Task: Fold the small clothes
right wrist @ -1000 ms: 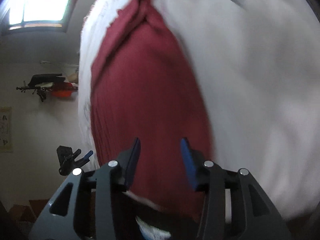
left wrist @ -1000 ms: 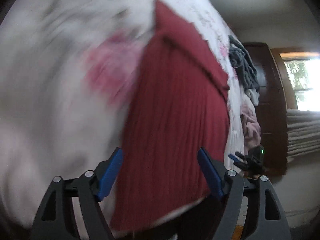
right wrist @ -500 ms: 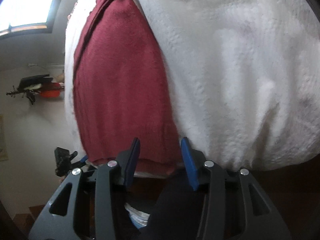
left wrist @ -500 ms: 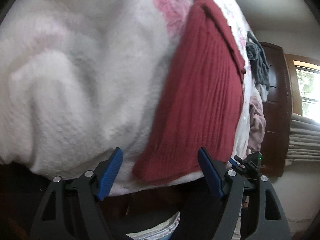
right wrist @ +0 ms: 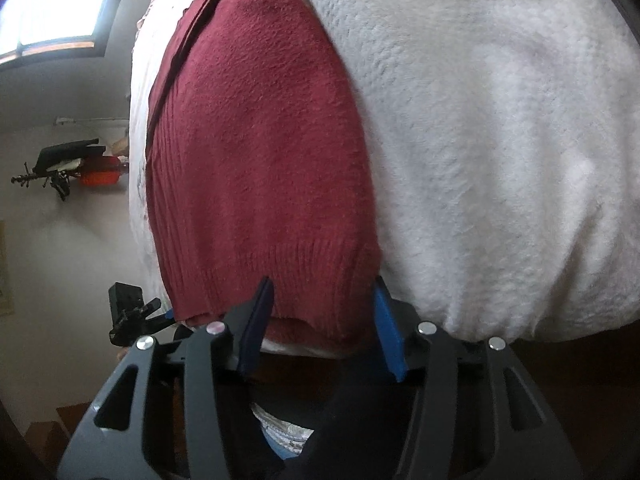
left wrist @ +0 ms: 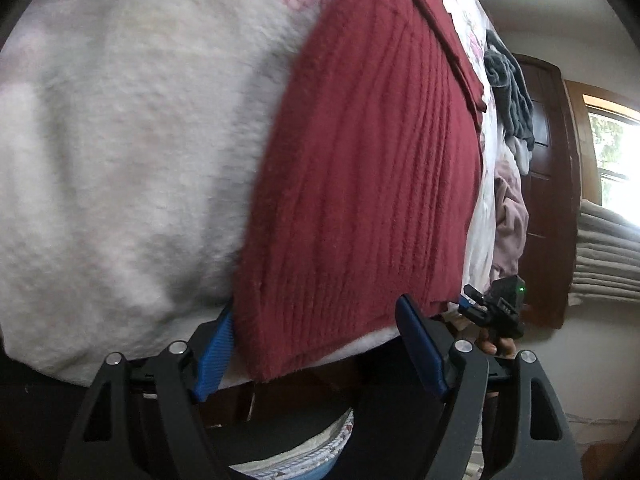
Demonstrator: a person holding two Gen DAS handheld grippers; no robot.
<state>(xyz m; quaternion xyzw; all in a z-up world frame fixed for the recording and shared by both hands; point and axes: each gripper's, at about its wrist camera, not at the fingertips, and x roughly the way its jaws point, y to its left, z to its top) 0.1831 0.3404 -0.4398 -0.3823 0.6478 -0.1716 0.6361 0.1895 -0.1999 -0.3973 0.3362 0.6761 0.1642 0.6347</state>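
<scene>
L gripper [left wrist: 320,354]: blue-padded fingers [left wrist: 214,360] spread wide apart, nothing clamped, sitting at the near hem of the red knit garment [left wrist: 360,168]. That garment fills the centre-right of the L view, ribbed and lying flat on a fluffy white blanket [left wrist: 120,140] (pink floral patch at top centre). R gripper [right wrist: 324,326]: fingers [right wrist: 386,332] also apart, straddling the ribbed hem at the garment's [right wrist: 256,152] lower corner, gripping nothing. Same blanket [right wrist: 500,120] takes up the right half of the R view. Outward: each gripper shows small in the other's view, R one at lower right [left wrist: 494,312], L one at lower left [right wrist: 132,314]. A clothes pile [left wrist: 510,92] sits upper right, dark wooden door [left wrist: 552,200] behind it, bright window [right wrist: 52,0] upper left in R view.
</scene>
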